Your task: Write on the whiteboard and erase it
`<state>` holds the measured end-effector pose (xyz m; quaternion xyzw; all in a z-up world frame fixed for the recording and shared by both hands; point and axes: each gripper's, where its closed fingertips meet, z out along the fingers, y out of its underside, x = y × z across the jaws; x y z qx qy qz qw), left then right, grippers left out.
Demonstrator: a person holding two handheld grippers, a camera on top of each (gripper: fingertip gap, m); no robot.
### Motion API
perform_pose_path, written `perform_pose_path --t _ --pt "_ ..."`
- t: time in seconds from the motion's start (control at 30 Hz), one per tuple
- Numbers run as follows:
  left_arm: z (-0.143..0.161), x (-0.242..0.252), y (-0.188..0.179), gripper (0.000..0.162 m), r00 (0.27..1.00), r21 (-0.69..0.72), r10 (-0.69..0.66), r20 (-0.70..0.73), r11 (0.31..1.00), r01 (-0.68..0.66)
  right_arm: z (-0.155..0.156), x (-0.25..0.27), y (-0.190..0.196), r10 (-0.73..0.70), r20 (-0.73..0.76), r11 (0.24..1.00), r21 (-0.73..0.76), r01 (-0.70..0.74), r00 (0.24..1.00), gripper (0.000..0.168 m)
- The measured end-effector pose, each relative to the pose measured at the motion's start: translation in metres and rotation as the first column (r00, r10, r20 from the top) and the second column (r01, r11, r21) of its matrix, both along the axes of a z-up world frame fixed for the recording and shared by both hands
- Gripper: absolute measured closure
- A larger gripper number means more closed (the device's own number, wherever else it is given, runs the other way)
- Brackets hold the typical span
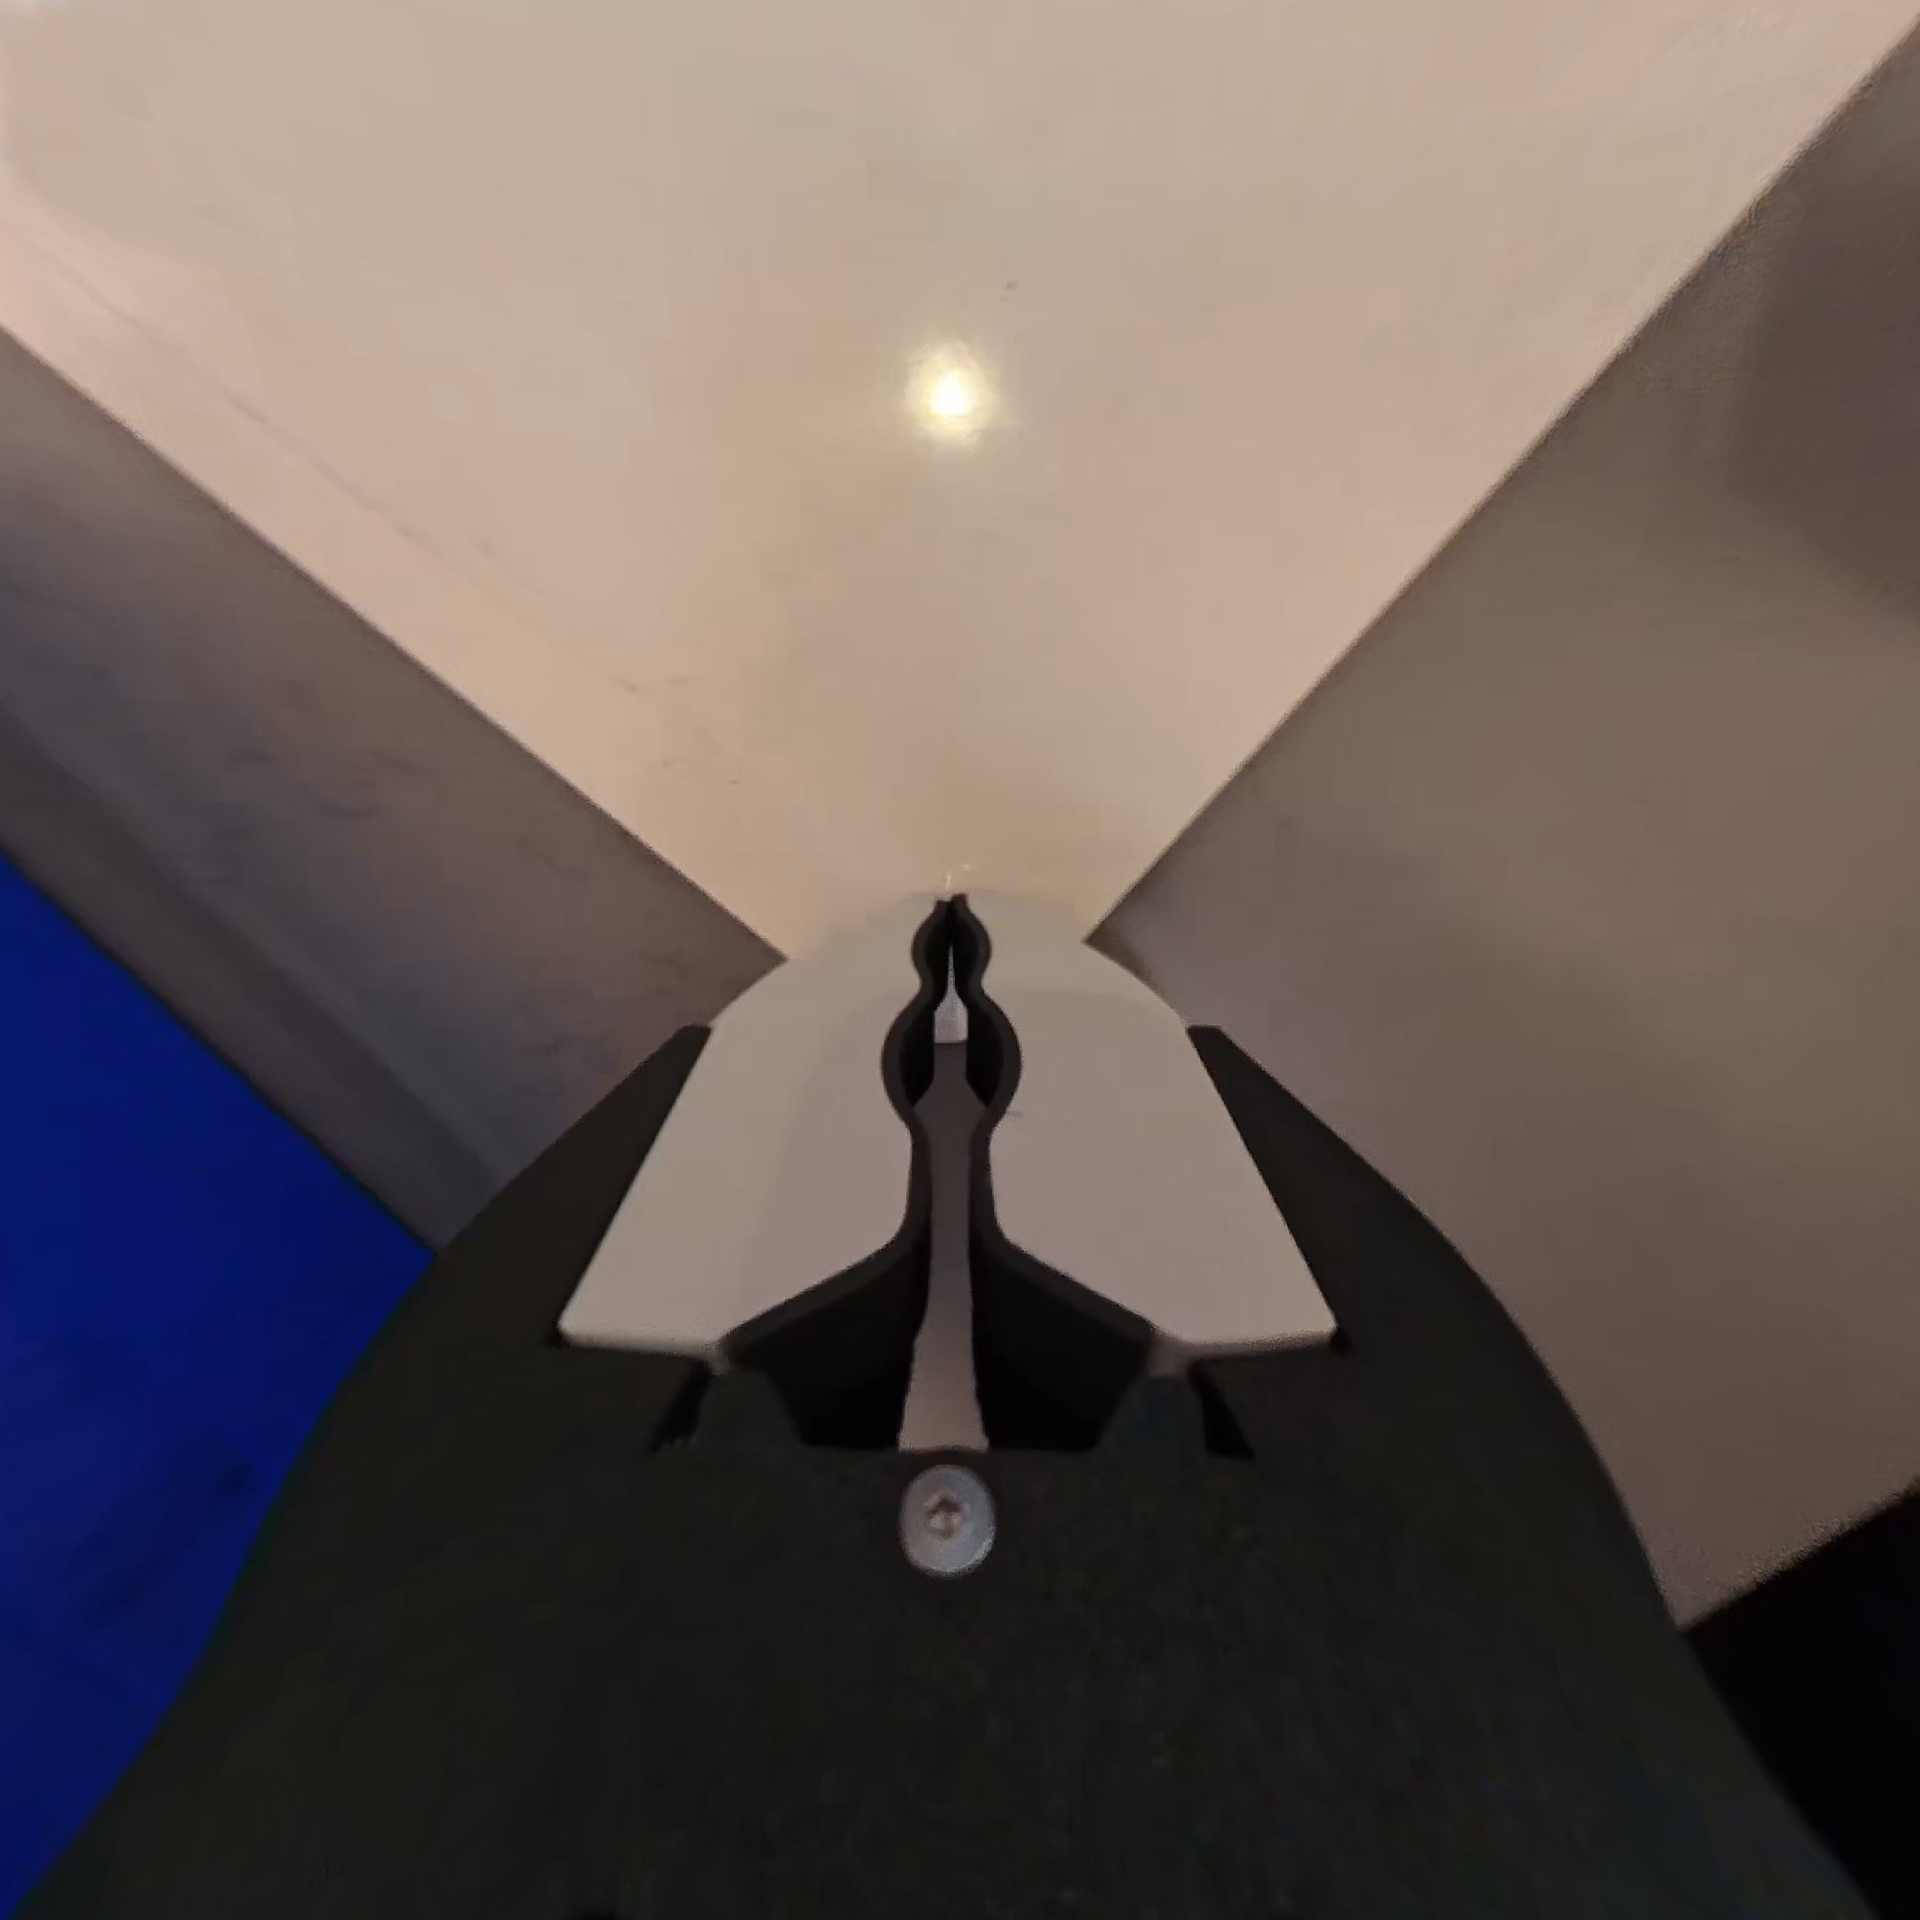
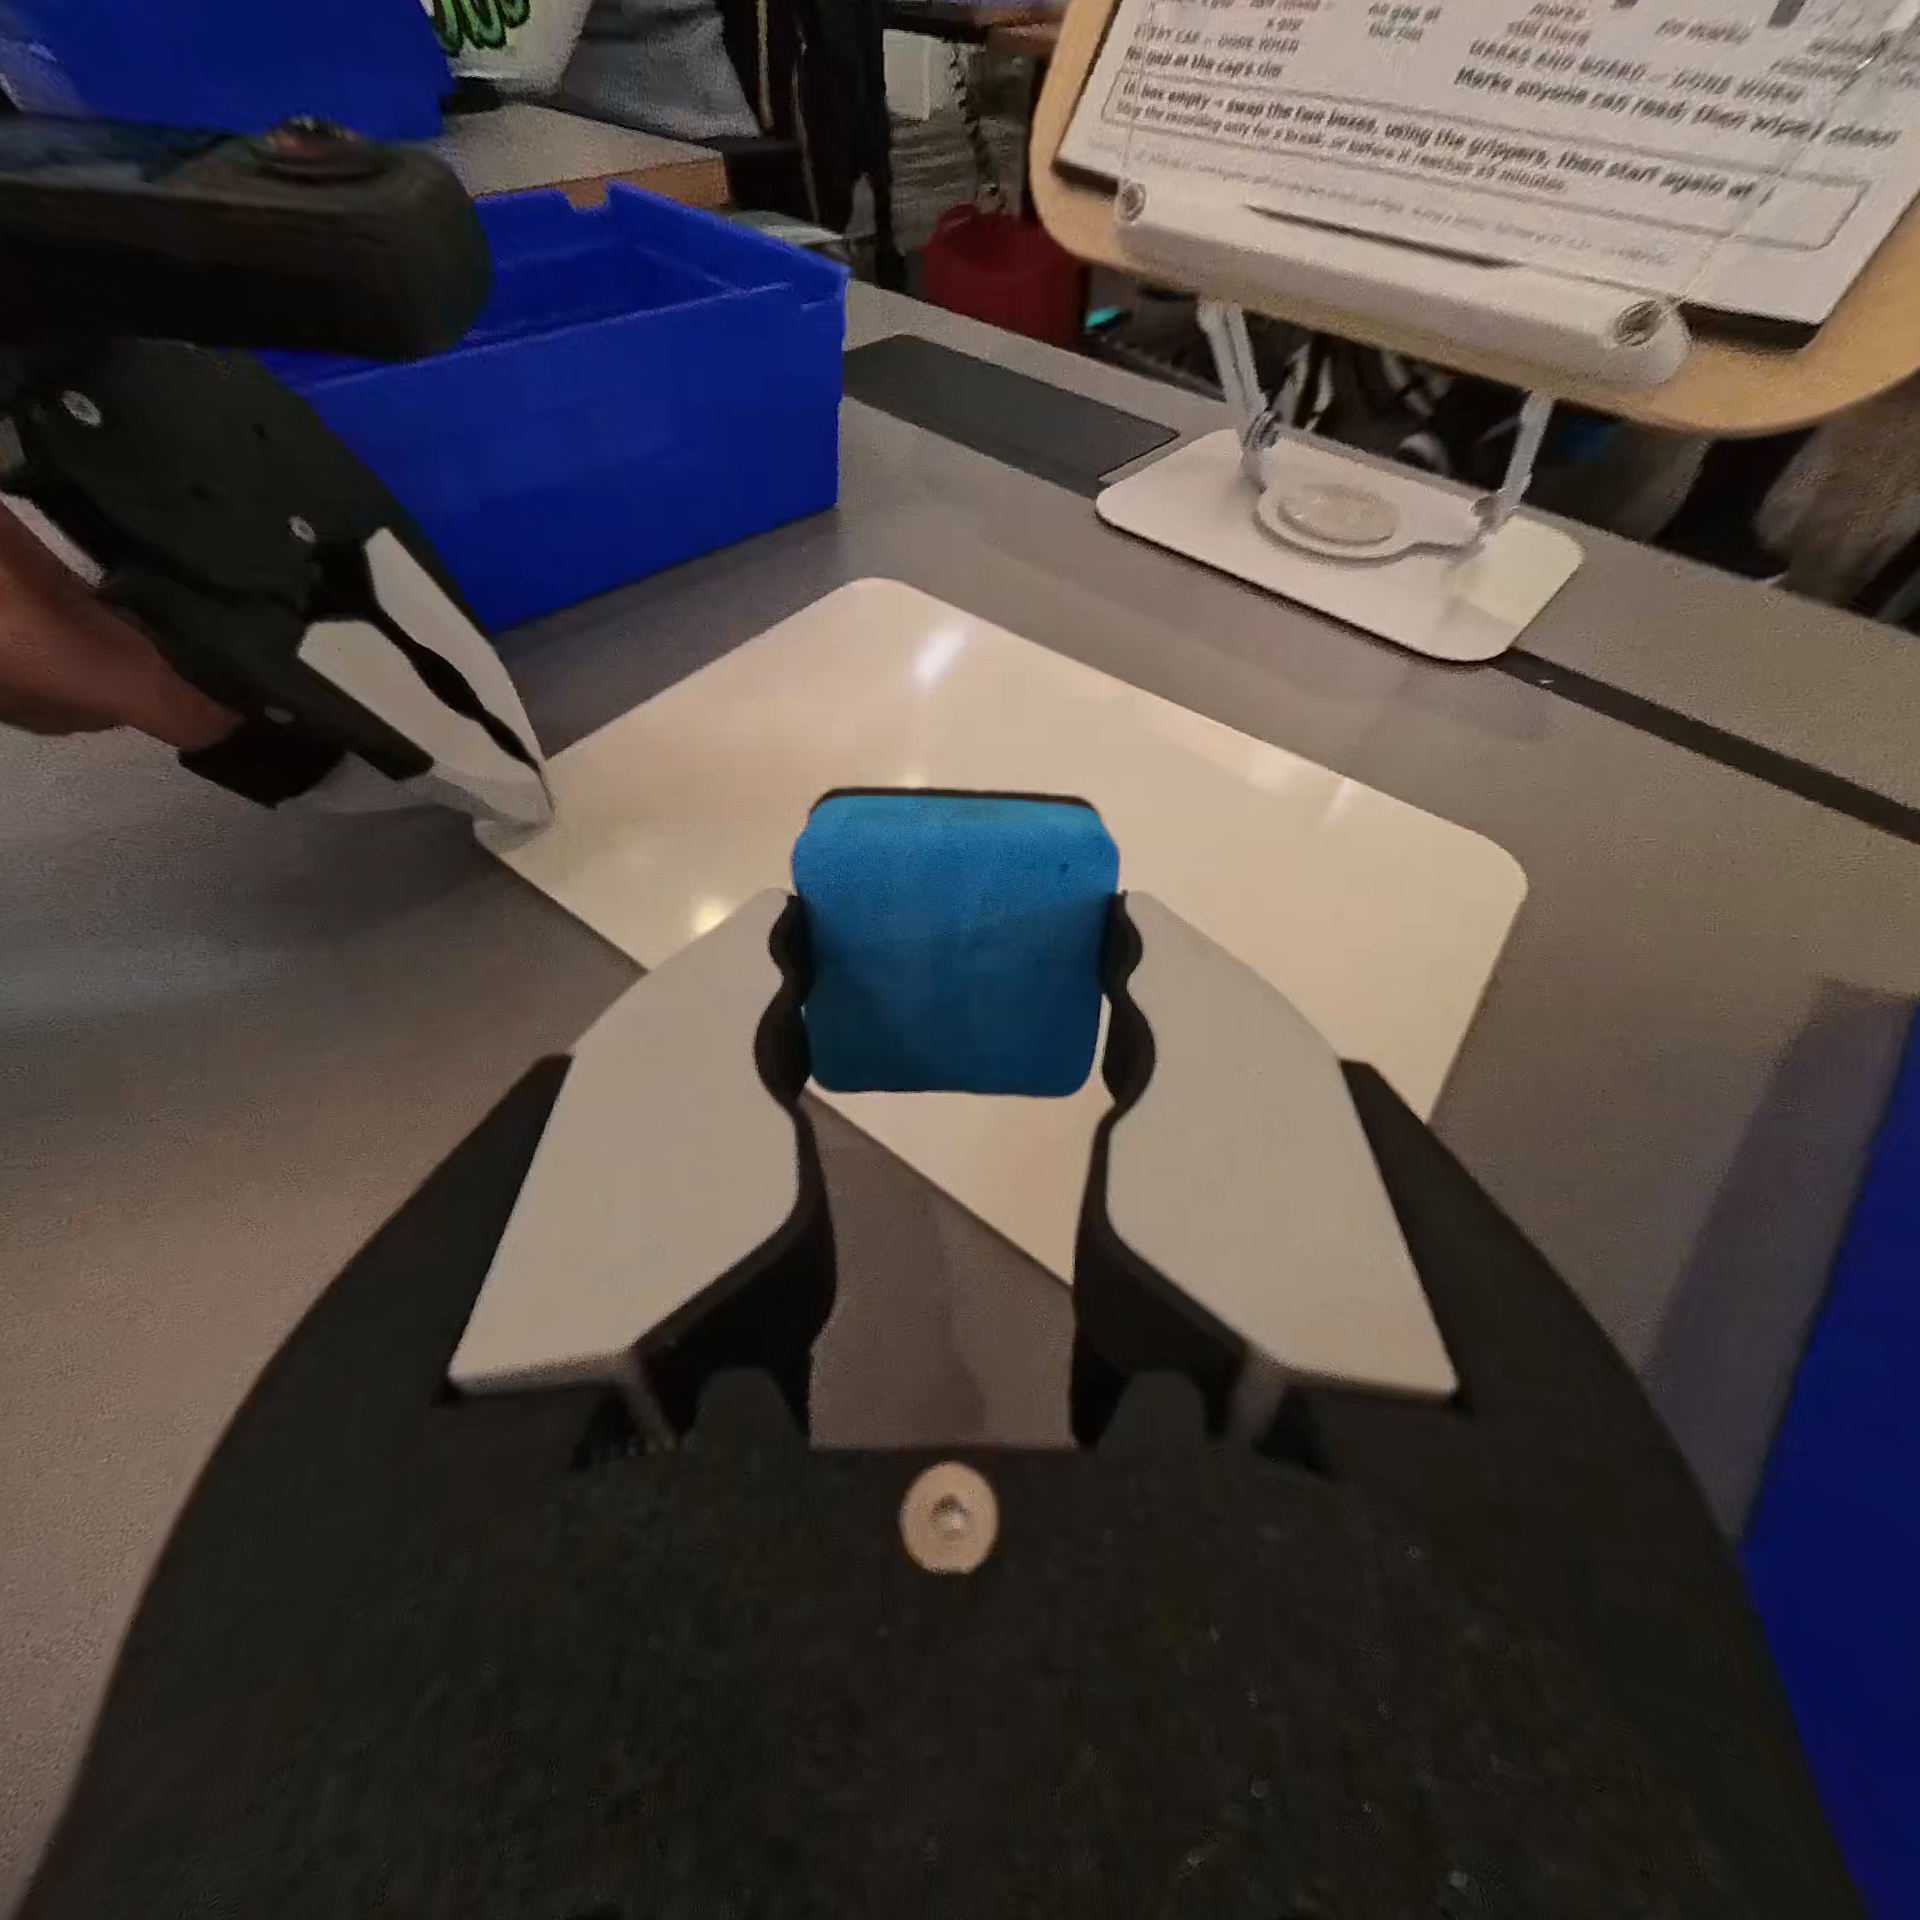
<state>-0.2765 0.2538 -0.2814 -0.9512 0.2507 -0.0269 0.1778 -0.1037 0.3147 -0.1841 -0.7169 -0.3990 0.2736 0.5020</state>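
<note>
The white whiteboard [image 2: 1039, 727] lies flat on the grey table, and no marks show on it. My right gripper [image 2: 956, 909] is shut on a blue foam eraser [image 2: 951, 966] and holds it over the board's near part. My left gripper [image 1: 951, 909] is shut, with its tips down on the board's corner [image 1: 831, 520]. It also shows in the right wrist view [image 2: 520, 800], at the board's left corner, held by a hand [image 2: 62, 665]. I cannot tell whether the eraser touches the board.
A blue bin [image 2: 623, 395] stands behind the board at the left and shows as a blue patch in the left wrist view [image 1: 156, 1143]. Another blue bin [image 2: 1849, 1455] is at the right edge. A white stand [image 2: 1340, 540] holding a printed sheet stands at the back right.
</note>
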Motion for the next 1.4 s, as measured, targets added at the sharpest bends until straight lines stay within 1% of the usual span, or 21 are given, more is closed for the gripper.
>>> perform_pose_path --t 0.07,0.17,0.27,0.33,0.53,0.6,0.67,0.7,0.73,0.8,0.83,0.87,0.9,0.97,1.03,1.13,1.2,1.23,1.3,1.37,1.4 --pt "0.0 -0.003 0.004 0.162 0.999 0.043 0.036 -0.006 0.998 -0.036 0.0 0.014 -0.007 -0.048 0.009 0.997 0.063 0.047 0.999 0.114" --pt "0.0 -0.003 0.005 0.162 0.996 0.105 0.085 0.013 0.991 -0.085 -0.004 0.032 -0.012 -0.113 -0.018 0.989 0.096 0.115 0.993 0.115" --pt "0.0 -0.002 0.006 0.162 0.995 0.142 0.104 0.011 0.984 -0.104 -0.014 0.038 -0.012 -0.111 -0.007 0.992 0.056 0.111 0.994 0.114" --pt "0.0 -0.002 0.007 0.162 0.994 0.154 0.112 0.011 0.982 -0.112 -0.01 0.04 -0.01 -0.117 -0.047 0.992 0.048 0.119 0.992 0.114" --pt "0.0 0.0 0.009 0.162 0.992 0.196 0.127 0.009 0.972 -0.126 -0.013 0.043 -0.008 -0.12 -0.041 0.992 0.03 0.121 0.992 0.114" --pt "0.002 0.003 0.007 0.152 0.991 0.189 0.133 0.012 0.973 -0.133 0.003 0.044 -0.012 -0.104 -0.091 0.994 0.012 0.106 0.99 0.114" --pt "0.009 0.015 -0.005 0.149 0.992 0.184 0.108 0.071 0.976 -0.12 0.044 0.067 -0.003 -0.141 -0.095 0.985 0.082 0.149 0.985 0.114" --pt "0.015 0.02 -0.012 0.147 0.989 0.207 0.1 0.108 0.971 -0.12 0.069 0.09 0.012 -0.198 -0.076 0.969 0.132 0.207 0.977 0.114" --pt "0.02 0.023 -0.021 0.147 0.986 0.23 0.098 0.136 0.965 -0.128 0.089 0.116 0.029 -0.255 -0.051 0.957 0.132 0.26 0.965 0.114" --pt "0.023 0.027 -0.039 0.14 0.977 0.261 0.1 0.19 0.954 -0.148 0.11 0.171 0.071 -0.364 0.004 0.931 0.018 0.364 0.931 0.114" --pt "0.023 0.031 -0.048 0.139 0.97 0.277 0.094 0.222 0.948 -0.155 0.111 0.198 0.096 -0.424 0.045 0.904 -0.03 0.426 0.904 0.114" --pt "0.022 0.034 -0.056 0.139 0.964 0.292 0.087 0.251 0.943 -0.161 0.101 0.223 0.121 -0.476 0.126 0.87 -0.078 0.487 0.87 0.114" --pt "0.021 0.037 -0.063 0.139 0.959 0.307 0.079 0.272 0.938 -0.164 0.081 0.243 0.143 -0.49 0.238 0.836 -0.143 0.529 0.838 0.114" --pt "0.018 0.042 -0.074 0.139 0.958 0.345 0.057 0.282 0.925 -0.156 0.038 0.27 0.175 -0.47 0.409 0.763 -0.257 0.593 0.782 0.114" --pt "0.011 0.04 -0.08 0.14 0.97 0.369 0.048 0.237 0.919 -0.136 0.0 0.281 0.194 -0.426 0.509 0.689 -0.353 0.633 0.748 0.114" --pt "0.0 0.039 -0.083 0.14 0.981 0.348 0.044 0.191 0.931 -0.11 -0.044 0.296 0.205 -0.346 0.688 0.615 -0.346 0.708 0.638 0.114" --pt "0.0 0.04 -0.084 0.14 0.979 0.337 0.033 0.203 0.936 -0.102 -0.062 0.305 0.207 -0.308 0.78 0.591 -0.292 0.752 0.545 0.114" --pt "0.0 0.041 -0.084 0.14 0.977 0.334 0.026 0.212 0.938 -0.097 -0.069 0.307 0.205 -0.282 0.808 0.578 -0.288 0.763 0.518 0.114" --pt "-0.001 0.041 -0.085 0.14 0.976 0.331 0.025 0.214 0.939 -0.097 -0.079 0.301 0.203 -0.263 0.817 0.554 -0.308 0.774 0.513 0.113" --pt "-0.001 0.041 -0.086 0.14 0.976 0.324 0.018 0.216 0.942 -0.089 -0.079 0.299 0.203 -0.277 0.816 0.541 -0.304 0.784 0.507 0.113" --pt "-0.001 0.04 -0.086 0.14 0.976 0.326 0.018 0.216 0.941 -0.09 -0.079 0.296 0.202 -0.273 0.807 0.532 -0.327 0.781 0.524 0.113"
